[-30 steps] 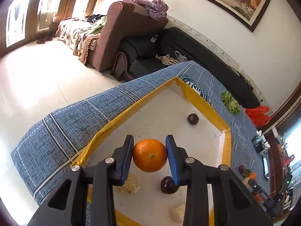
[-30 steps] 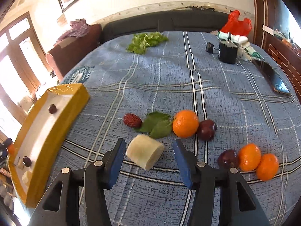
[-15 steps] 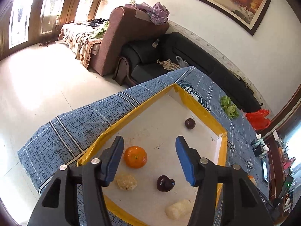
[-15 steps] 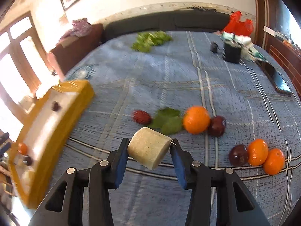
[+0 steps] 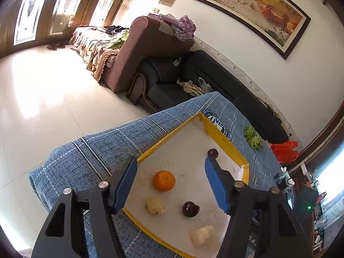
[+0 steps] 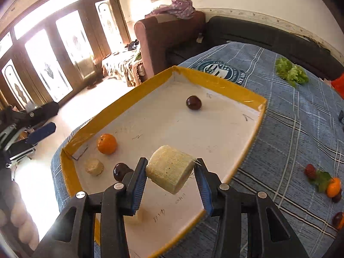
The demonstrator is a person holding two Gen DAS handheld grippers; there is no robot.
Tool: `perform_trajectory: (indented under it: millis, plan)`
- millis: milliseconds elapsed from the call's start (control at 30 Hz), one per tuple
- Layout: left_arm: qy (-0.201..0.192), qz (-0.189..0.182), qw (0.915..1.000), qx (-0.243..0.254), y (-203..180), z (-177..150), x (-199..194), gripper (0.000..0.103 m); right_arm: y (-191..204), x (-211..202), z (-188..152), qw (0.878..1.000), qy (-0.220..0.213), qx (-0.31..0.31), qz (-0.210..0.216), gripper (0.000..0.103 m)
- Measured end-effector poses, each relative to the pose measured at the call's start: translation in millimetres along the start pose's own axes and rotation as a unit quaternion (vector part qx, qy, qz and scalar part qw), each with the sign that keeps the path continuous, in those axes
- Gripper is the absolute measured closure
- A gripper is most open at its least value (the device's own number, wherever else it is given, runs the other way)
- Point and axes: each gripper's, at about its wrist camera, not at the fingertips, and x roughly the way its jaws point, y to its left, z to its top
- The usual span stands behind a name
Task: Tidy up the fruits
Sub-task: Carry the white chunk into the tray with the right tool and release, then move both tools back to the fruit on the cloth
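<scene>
Two grippers hang over the yellow-rimmed tray (image 6: pixel 215 81). The right gripper (image 6: pixel 171 179) clamps a pale cut cylinder chunk (image 6: pixel 171 169) between its blue pads, held above the tray's white floor. The left gripper (image 5: pixel 171 186) is spread wide with nothing in it, above an orange (image 5: pixel 163 180), a dark plum (image 5: pixel 190 209) and two pale chunks lying apart. Another plum (image 6: pixel 193 102) rests near the far wall. More fruit (image 6: pixel 333 186) lies on the blue tablecloth (image 6: pixel 301 129).

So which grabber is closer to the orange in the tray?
Probably the left. The left gripper hangs open right over the orange; the right gripper, shut on a pale chunk, is off to its side.
</scene>
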Motion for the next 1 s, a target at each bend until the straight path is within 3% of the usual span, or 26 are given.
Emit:
perform_trajectory:
  millis: [300,600,800,1000]
  plan:
    - [0.013,-0.001,0.9999,-0.008,11,0,5,0.037,11,38,-4,0.999,0.033,0.003,-0.009,0.051]
    - [0.014,-0.010,0.9998,0.012,-11,-4,-7,0.035,-20,-28,-14,0.998,-0.018,0.057,0.009,0.043]
    - [0.016,-0.026,0.9982,0.051,-49,-16,-13,0.032,-105,-81,-42,0.990,-0.054,0.122,-0.047,0.043]
    - [0.038,-0.046,0.9935,0.097,-91,-35,-5,0.031,-223,-128,-68,0.965,-0.086,0.213,-0.128,0.043]
